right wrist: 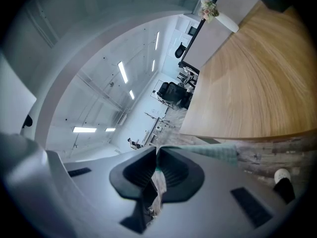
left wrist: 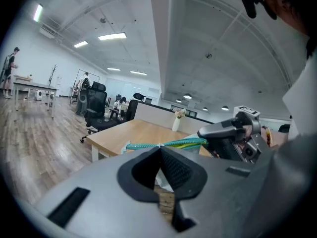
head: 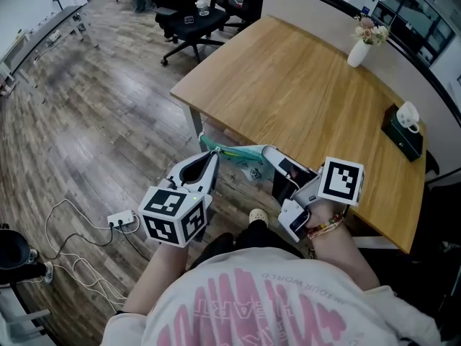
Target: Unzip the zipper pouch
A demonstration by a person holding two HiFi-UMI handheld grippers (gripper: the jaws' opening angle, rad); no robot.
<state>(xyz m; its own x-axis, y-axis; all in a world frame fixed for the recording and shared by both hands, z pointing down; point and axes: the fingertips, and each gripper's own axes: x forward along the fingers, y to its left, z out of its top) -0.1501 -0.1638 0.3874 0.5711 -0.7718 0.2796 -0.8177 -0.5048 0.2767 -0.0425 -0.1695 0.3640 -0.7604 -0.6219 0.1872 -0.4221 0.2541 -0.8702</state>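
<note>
Zipper pouch (head: 241,154) hangs in mid-air just off the bench (head: 302,85). Left tool (head: 213,155) is clamped on its teal zipper line, and right tool (head: 269,152) pinches the far end. Unzipping looks ready to start: next, draw the zipper along, keeping the fabric taut.

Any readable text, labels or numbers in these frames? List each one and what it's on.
"HEART": big pink letters, upside down, on the person's shirt.
"OUR WORLD": smaller pink line on the same shirt; its start is unclear.
No letters on the marker cubes, only square codes.
Print on the zipper pouch: too small to read.
</note>
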